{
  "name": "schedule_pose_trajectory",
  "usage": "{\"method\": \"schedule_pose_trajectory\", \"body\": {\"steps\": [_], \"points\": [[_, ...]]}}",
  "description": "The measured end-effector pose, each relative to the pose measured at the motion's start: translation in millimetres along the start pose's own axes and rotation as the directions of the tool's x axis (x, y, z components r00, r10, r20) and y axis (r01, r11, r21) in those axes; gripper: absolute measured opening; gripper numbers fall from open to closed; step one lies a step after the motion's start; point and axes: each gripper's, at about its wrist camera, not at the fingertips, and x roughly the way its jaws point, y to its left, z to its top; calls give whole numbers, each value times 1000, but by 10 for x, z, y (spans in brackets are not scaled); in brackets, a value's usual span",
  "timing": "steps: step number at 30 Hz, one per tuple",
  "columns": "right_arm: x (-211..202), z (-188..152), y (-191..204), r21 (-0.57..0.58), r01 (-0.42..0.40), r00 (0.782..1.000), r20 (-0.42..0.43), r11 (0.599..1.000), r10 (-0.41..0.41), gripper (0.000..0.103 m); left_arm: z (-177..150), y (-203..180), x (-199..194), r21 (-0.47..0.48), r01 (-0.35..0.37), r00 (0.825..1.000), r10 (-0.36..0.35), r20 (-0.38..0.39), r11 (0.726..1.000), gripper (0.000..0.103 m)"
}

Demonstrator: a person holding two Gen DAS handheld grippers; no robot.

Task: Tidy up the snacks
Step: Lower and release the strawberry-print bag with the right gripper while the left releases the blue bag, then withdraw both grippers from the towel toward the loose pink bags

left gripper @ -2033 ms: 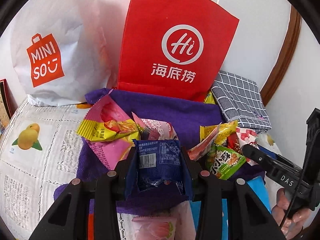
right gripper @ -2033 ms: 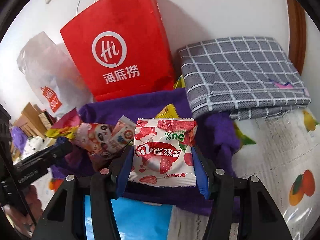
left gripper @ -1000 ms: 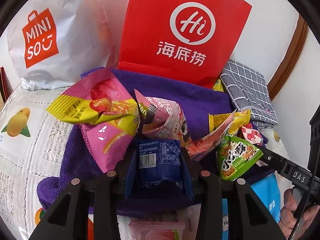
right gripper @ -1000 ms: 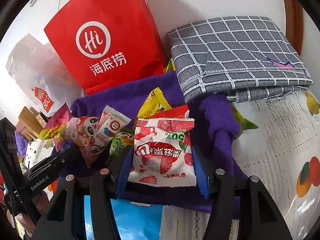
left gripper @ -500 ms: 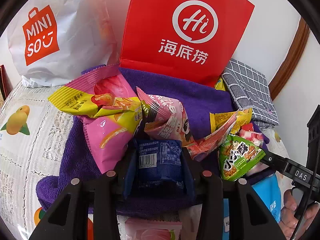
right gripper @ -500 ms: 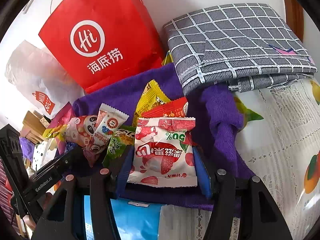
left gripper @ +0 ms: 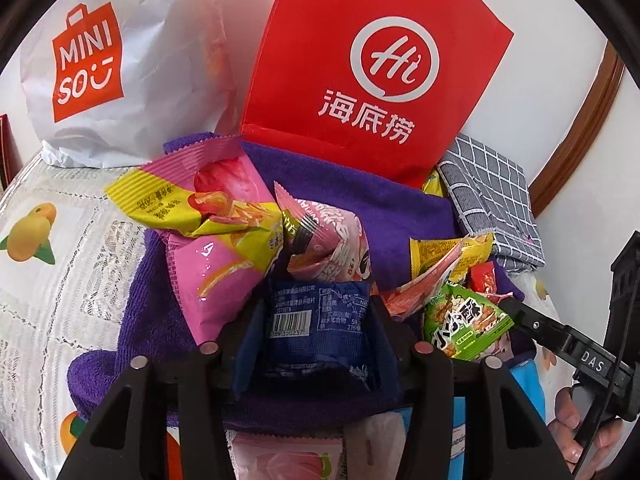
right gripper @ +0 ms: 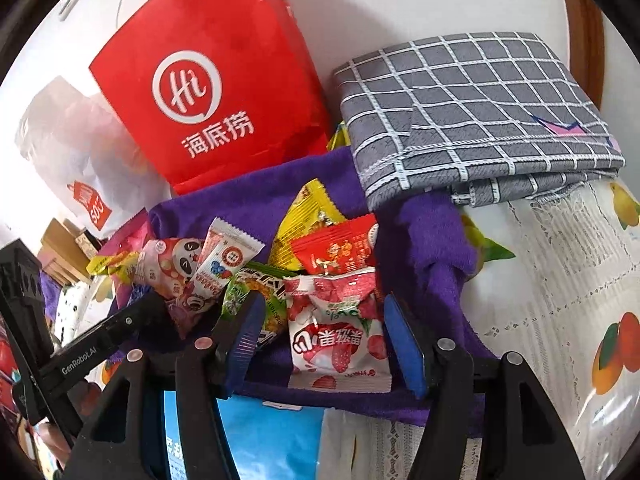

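My left gripper (left gripper: 316, 320) is shut on a dark blue snack packet (left gripper: 318, 322) just above the purple towel (left gripper: 352, 196). My right gripper (right gripper: 324, 320) has opened; the white and red strawberry packet (right gripper: 338, 336) lies between its blue pads (right gripper: 402, 344) on the purple towel (right gripper: 248, 200), clear of both. Several packets are piled on the towel: a pink and yellow one (left gripper: 216, 232), a pink panda one (left gripper: 332, 240), a green one (left gripper: 464, 320), a red one (right gripper: 340, 250) and a yellow one (right gripper: 306, 216).
A red paper bag (left gripper: 376, 72) and a white MINISO bag (left gripper: 112, 64) stand behind the towel against the wall. A folded grey checked cloth (right gripper: 472, 108) lies at the right. A blue packet (right gripper: 260, 436) lies at the near edge. The table has a fruit-print lace cover (right gripper: 568, 280).
My right gripper has opened and let the strawberry packet down onto the towel. Both grippers have moved forward and lower toward the pile. The left still holds the blue packet.
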Motion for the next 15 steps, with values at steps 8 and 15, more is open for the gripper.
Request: {"method": "schedule_pose_trajectory", "body": {"steps": [8, 15], "points": [[-37, 19, -91, 41, -7, 1000, 2, 999, 7, 61, 13, -8, -38, -19, 40, 999, -40, 7, 999, 62], [-75, 34, -51, 33, -10, 1000, 13, 999, 9, 61, 18, -84, -101, 11, 48, 998, -48, 32, 999, 65]]}}
